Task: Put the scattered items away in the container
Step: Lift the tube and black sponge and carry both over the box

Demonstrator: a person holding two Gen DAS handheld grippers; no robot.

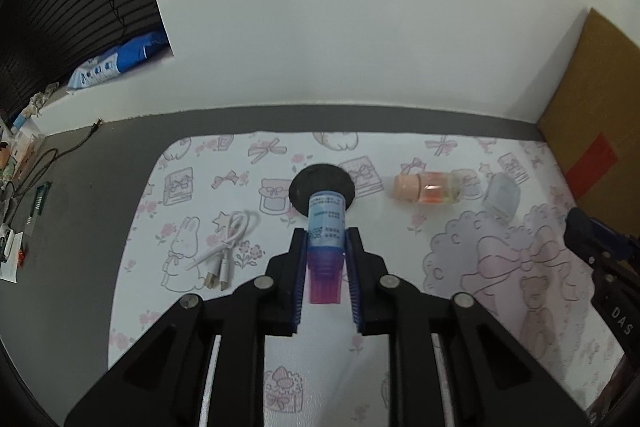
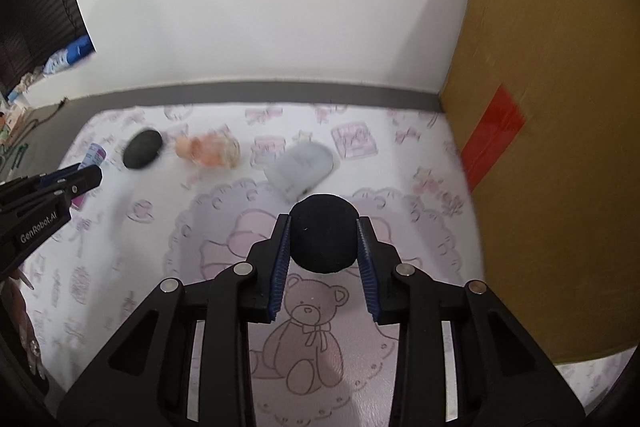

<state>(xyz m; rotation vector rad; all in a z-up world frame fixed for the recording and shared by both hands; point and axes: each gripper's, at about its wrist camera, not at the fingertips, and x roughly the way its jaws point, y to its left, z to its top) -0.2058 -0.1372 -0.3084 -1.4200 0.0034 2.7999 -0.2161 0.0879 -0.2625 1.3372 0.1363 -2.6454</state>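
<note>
Left wrist view: the left claw (image 1: 326, 247) squeezes a small bottle (image 1: 326, 227) with a blue label and purple cap, lifted over a black round puff (image 1: 322, 183) on the surface (image 1: 400, 307). The label's writing is too blurry to read. The other claw shows "DAS".

Right wrist view: the right claw (image 2: 323, 237) is closed on a black ball (image 2: 323, 233), near the cardboard box (image 2: 560, 147). The left claw reads "GenRobot.AI".

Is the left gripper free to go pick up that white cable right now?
Probably not yet: the left gripper is shut on a tube. The white cable lies uncovered on the mat, just left of it.
</note>
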